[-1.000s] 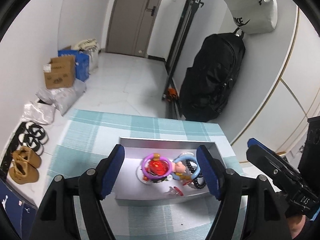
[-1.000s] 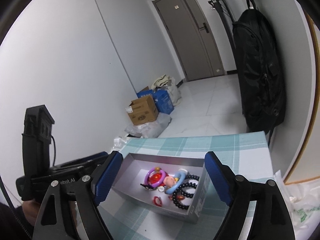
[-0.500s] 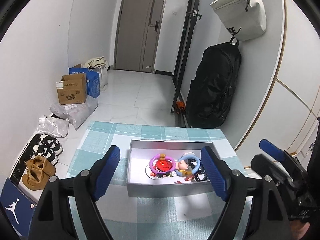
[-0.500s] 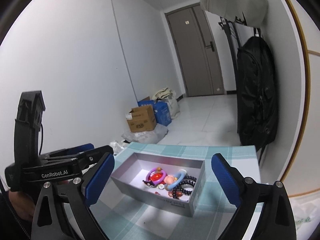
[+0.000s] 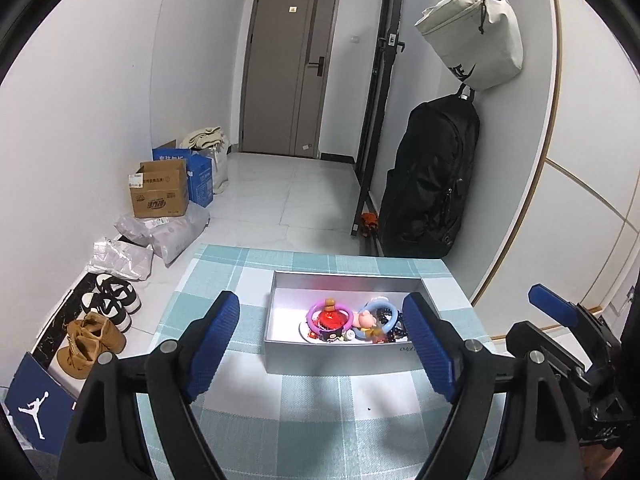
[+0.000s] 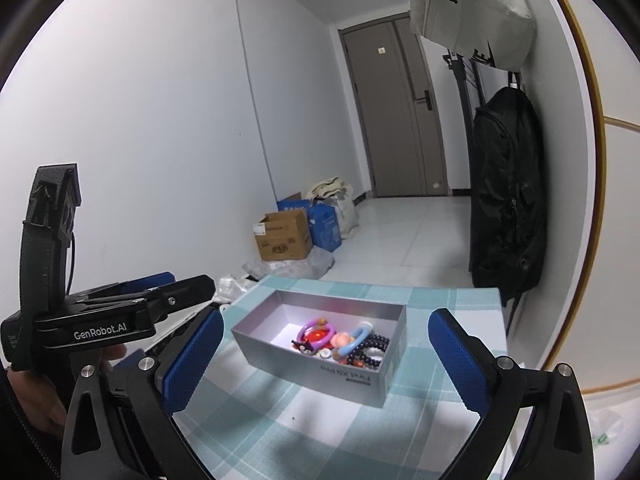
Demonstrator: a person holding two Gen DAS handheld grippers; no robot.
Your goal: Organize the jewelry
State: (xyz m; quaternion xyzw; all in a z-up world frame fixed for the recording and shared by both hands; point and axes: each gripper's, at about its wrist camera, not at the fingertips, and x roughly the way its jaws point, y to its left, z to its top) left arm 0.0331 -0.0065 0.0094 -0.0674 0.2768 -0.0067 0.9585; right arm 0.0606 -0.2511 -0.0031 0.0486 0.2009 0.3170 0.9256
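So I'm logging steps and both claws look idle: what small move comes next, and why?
Probably none beyond resting: every piece visible, like the purple ring and dark beads, lies inside the grey box, and the left claw and right claw hang open, empty.

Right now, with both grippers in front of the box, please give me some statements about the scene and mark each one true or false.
1. Both grippers are open and hold nothing. True: the left gripper and the right gripper have their jaws wide apart.
2. The jewelry is spread over the tablecloth. False: it lies inside the silver box, which stands on the checked tablecloth.
3. A purple ring lies in the box beside a blue ring. True.
4. The box is closed with a lid. False: it is open at the top.
5. A black beaded bracelet is in the box. True.
6. The black backpack lies on the table. False: it hangs against the wall.
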